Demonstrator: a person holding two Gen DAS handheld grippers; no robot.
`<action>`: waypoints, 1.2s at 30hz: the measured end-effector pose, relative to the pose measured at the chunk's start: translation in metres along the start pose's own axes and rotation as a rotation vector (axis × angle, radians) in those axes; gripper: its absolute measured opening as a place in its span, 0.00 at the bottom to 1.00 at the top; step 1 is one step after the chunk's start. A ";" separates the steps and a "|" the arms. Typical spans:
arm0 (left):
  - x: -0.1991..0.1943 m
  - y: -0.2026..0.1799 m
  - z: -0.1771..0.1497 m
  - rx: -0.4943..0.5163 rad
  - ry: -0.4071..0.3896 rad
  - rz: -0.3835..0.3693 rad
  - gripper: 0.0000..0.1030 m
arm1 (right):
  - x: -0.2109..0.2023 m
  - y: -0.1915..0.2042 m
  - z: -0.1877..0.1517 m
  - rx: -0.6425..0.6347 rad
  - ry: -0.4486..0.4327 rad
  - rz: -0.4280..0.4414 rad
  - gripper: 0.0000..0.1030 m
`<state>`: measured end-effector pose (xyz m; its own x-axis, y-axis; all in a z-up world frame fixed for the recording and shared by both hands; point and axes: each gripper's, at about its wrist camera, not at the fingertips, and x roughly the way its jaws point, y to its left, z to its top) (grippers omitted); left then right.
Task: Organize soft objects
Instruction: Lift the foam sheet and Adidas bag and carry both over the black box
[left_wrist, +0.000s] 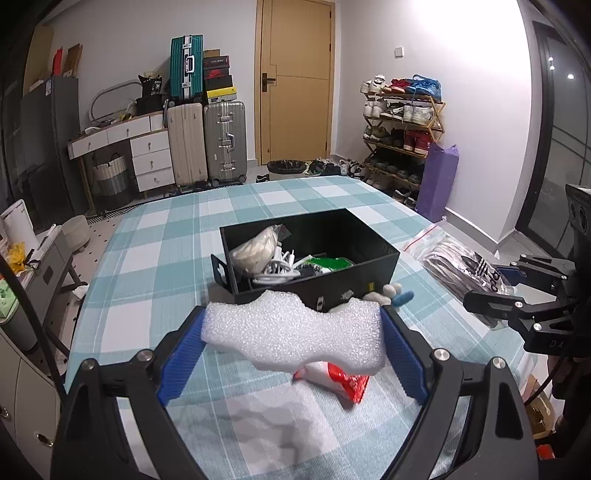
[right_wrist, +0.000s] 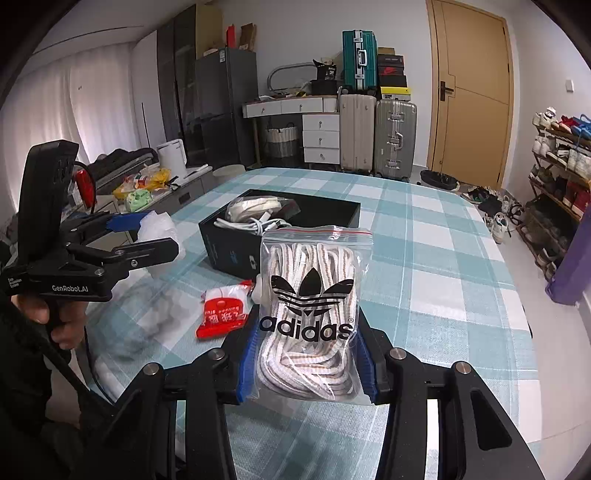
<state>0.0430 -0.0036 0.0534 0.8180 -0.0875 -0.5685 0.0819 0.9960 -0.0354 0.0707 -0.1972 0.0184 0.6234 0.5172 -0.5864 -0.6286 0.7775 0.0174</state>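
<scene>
Foam piece (left_wrist: 291, 334) clamped between left fingers (left_wrist: 400, 354); lace bag (right_wrist: 308, 317) between right fingers (right_wrist: 248, 363)

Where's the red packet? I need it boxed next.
On the checked cloth, the red packet lies near the black box, under the held foam.

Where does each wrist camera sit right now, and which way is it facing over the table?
Left wrist: rides the left gripper, facing across the checked tablecloth to the door; its blue pads clamp a white foam piece; the right gripper shows at right.
Right wrist: rides the right gripper, facing the same way; its pads clamp a bag of laces; the left gripper and a hand show at left.
Shared: black box, red-and-white packet.
</scene>
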 end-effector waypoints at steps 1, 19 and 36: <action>0.000 0.000 0.000 -0.001 -0.002 0.000 0.87 | 0.000 -0.001 0.002 0.004 -0.004 -0.004 0.44; 0.024 0.001 0.029 -0.001 -0.013 0.030 0.87 | 0.024 -0.005 0.026 0.043 0.004 0.027 0.44; 0.048 0.014 0.044 -0.014 -0.017 0.068 0.87 | 0.052 -0.003 0.050 0.032 0.028 0.023 0.44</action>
<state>0.1081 0.0058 0.0615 0.8309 -0.0202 -0.5561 0.0181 0.9998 -0.0094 0.1280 -0.1544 0.0281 0.5954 0.5250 -0.6081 -0.6272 0.7768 0.0566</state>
